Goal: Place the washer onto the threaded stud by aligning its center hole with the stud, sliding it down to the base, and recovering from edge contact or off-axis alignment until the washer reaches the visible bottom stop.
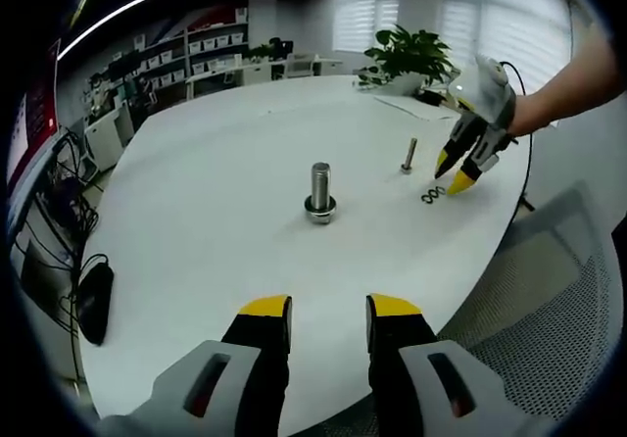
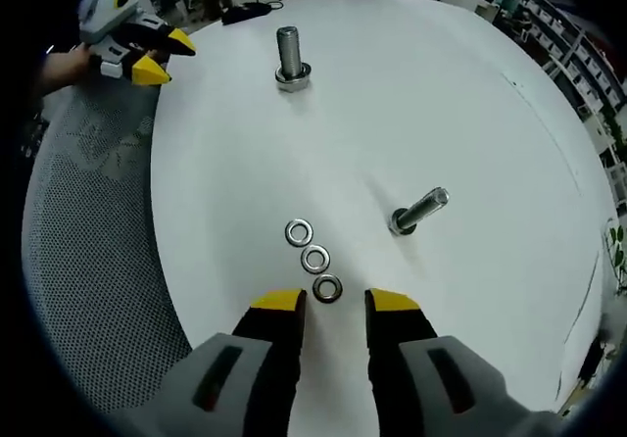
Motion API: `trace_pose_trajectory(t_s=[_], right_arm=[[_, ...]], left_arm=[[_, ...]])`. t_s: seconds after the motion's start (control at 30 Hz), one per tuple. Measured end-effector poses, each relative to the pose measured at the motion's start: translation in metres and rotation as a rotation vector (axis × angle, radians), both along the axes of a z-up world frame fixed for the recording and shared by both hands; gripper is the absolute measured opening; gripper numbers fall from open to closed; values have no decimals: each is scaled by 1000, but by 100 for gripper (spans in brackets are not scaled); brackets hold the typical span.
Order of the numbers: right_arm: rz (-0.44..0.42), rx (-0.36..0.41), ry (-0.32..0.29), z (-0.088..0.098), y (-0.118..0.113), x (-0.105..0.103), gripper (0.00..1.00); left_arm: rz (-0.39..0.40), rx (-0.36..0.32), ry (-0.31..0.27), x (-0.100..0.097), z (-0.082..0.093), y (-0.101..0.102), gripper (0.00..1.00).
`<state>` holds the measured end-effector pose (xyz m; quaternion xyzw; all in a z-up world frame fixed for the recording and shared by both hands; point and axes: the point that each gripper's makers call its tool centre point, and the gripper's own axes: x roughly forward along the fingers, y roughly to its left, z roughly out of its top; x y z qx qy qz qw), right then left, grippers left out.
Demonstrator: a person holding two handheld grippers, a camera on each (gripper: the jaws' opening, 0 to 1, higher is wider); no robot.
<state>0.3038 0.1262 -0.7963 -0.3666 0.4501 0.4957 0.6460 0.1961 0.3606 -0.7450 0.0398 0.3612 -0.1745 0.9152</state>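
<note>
Washers: three small flat silver steel rings [image 2: 314, 259] lying in a short row on the white round table [image 2: 470, 114]; you have not yet taken one up.
Handling: judge them light, rigid and slick; flat on the table they offer your jaws little edge. Take one across its outer rim, or tip it up first.
Nearest washer: the darker ring [image 2: 327, 287] sits just beyond the right gripper [image 2: 333, 305], between the yellow-tipped jaws, which stand apart and hold nothing.
Small stud: a slim silver threaded bolt [image 2: 419, 211] standing on its head near the washers, to their right in the right gripper view.
Large stud: a thick silver threaded bolt [image 1: 320, 191] with collar at its base, well apart from the washers, mid-table.
Left gripper: your left gripper [image 1: 329, 312] is at the table edge, well apart from the washers, facing the large stud; jaws apart, empty.
Chair: grey mesh seat [image 2: 93, 261] beside the table edge.
</note>
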Motion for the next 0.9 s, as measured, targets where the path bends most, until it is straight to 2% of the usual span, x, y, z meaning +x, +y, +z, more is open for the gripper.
trace_pose_trajectory(t_s=[0.37, 0.67, 0.9], right_arm=[[15, -2, 19, -2, 2, 1, 25], [30, -16, 32, -3, 0, 6, 20], [64, -74, 37, -3, 1, 6, 18]], left_arm=[[0, 0, -9, 0, 2, 0, 28], [0, 1, -11, 1, 3, -1, 28], [0, 0, -11, 1, 2, 0, 28]])
